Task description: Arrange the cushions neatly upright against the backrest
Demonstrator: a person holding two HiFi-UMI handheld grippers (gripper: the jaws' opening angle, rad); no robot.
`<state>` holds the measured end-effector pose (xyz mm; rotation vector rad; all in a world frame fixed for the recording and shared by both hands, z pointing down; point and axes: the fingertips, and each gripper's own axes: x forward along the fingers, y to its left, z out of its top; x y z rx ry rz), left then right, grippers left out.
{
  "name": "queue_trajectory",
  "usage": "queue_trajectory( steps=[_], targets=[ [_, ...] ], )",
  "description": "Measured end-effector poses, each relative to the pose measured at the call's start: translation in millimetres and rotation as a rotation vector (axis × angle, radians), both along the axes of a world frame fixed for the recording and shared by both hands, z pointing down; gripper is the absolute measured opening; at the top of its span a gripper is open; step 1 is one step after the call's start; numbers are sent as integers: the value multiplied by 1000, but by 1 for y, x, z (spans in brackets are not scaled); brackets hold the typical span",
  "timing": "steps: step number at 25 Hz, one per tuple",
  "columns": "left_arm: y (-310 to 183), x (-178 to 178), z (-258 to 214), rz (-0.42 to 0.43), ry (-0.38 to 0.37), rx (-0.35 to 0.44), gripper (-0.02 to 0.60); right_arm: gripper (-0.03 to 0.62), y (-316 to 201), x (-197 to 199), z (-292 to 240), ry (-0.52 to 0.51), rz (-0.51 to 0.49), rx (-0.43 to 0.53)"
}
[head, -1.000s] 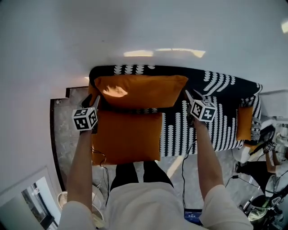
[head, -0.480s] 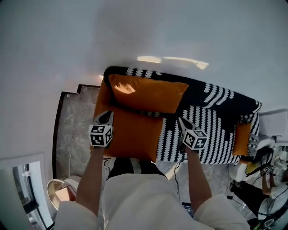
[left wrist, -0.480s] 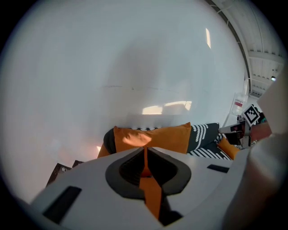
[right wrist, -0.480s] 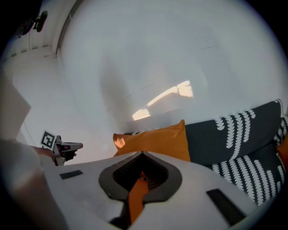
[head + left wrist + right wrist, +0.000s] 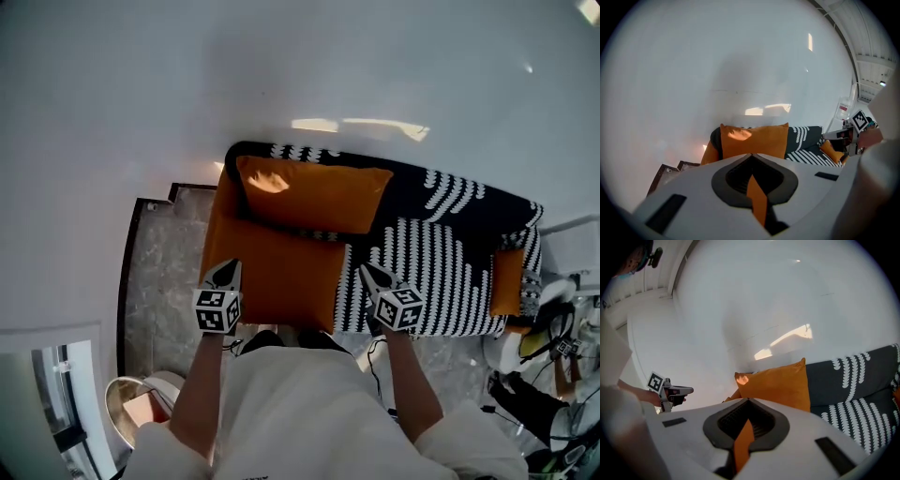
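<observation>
Orange fabric on a black-and-white sofa [image 5: 441,267]. Upright cushion [image 5: 314,195] leaning on the backrest [image 5: 459,192] at the left end. Flat cushion [image 5: 281,281] lying on the seat right in front of it, up against its lower edge. Small cushion [image 5: 509,267] standing at the far right end.

Left gripper [image 5: 229,266] over the flat cushion's near left corner, jaws just finished closing, pressed together. Right gripper [image 5: 366,270] just beside the near right corner, jaws together too. Thin orange sliver in each slit. No telling whether pinched fabric or cushion seen through; likelier nothing held.

Judged: flat cushion not yet stood up.

Risks:
- Going in with closed jaws, shoving the flat cushion back into the upright one and toppling it forward.
- Pinching only corner fabric, then slipping off or folding the cushion mid-lift.
- Lifting unevenly, twisting it and landing it crooked or overlapping its neighbour.
- Dragging toward the near edge, sliding it off the seat onto the floor [image 5: 155,281].
</observation>
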<state>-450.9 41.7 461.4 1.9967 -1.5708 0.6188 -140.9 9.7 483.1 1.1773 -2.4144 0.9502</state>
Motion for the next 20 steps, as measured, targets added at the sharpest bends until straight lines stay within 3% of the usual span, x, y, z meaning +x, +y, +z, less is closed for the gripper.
queue_trajectory(
  steps=[9,20],
  targets=[
    [43,-39,-1,88,43,-26,18,21,55,-21,-8,-42,100,-38],
    [51,-111,19,90,77,-49,18,21,89,-50,14,57,217,-70]
  ],
)
